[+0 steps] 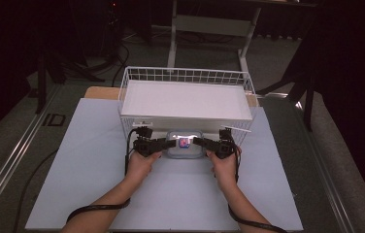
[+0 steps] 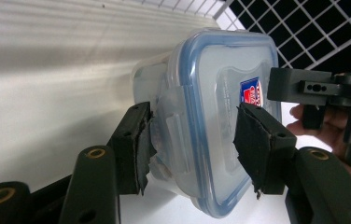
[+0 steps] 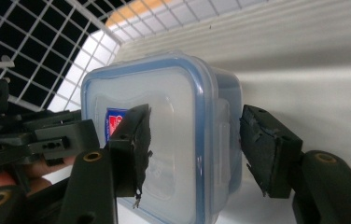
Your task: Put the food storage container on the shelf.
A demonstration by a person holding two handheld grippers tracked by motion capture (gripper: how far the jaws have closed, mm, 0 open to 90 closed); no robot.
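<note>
A clear plastic container (image 1: 184,144) with a blue-rimmed lid and a red and blue label sits between both grippers, just in front of the wire basket. My left gripper (image 1: 168,143) grips its left end; in the left gripper view this gripper (image 2: 194,130) has one pad on the side latch and the other on the lid of the container (image 2: 211,93). My right gripper (image 1: 200,142) grips the opposite end; in the right gripper view this gripper (image 3: 196,135) presses one pad on the lid and one on the side of the container (image 3: 178,93). I cannot tell whether the container rests on the table.
A white wire basket (image 1: 185,75) holding a white board (image 1: 185,99) stands right behind the container. The pale table sheet (image 1: 88,160) spreads to the left, right and front. Dark floor and a table frame lie beyond. The right gripper's body (image 2: 313,88) shows across the lid.
</note>
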